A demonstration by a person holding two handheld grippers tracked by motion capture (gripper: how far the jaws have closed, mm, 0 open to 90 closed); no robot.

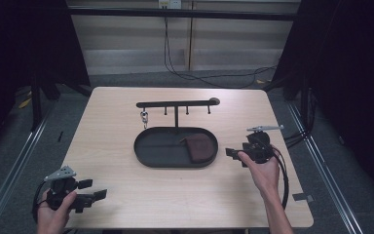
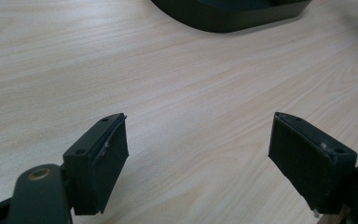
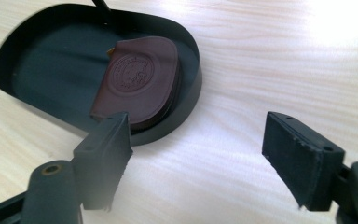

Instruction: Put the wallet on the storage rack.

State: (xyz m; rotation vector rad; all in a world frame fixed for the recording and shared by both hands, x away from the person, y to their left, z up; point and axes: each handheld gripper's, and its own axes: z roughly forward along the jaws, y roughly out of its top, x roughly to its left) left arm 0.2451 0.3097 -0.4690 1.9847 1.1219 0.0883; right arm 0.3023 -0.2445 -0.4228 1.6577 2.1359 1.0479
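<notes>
A black oval tray (image 1: 151, 152) sits mid-table, with a T-shaped hook rack (image 1: 176, 104) rising from its back edge. A small metal keyring (image 1: 144, 117) hangs from the rack's left hook. A dark brown leather pouch (image 1: 199, 147) with an embossed round stamp lies in the tray's right end (image 3: 140, 77). My right gripper (image 1: 233, 153) is held just right of the tray, open, jaws empty (image 3: 196, 154). My left gripper (image 1: 92, 190) rests near the table's front left corner, open over bare wood (image 2: 198, 158), with the tray's rim (image 2: 233, 21) far ahead.
The pale wooden table (image 1: 107, 122) has bare room on both sides of the tray. Dark curtains flank the scene, cables run across the grey floor behind, and metal rails line the table's left and right sides.
</notes>
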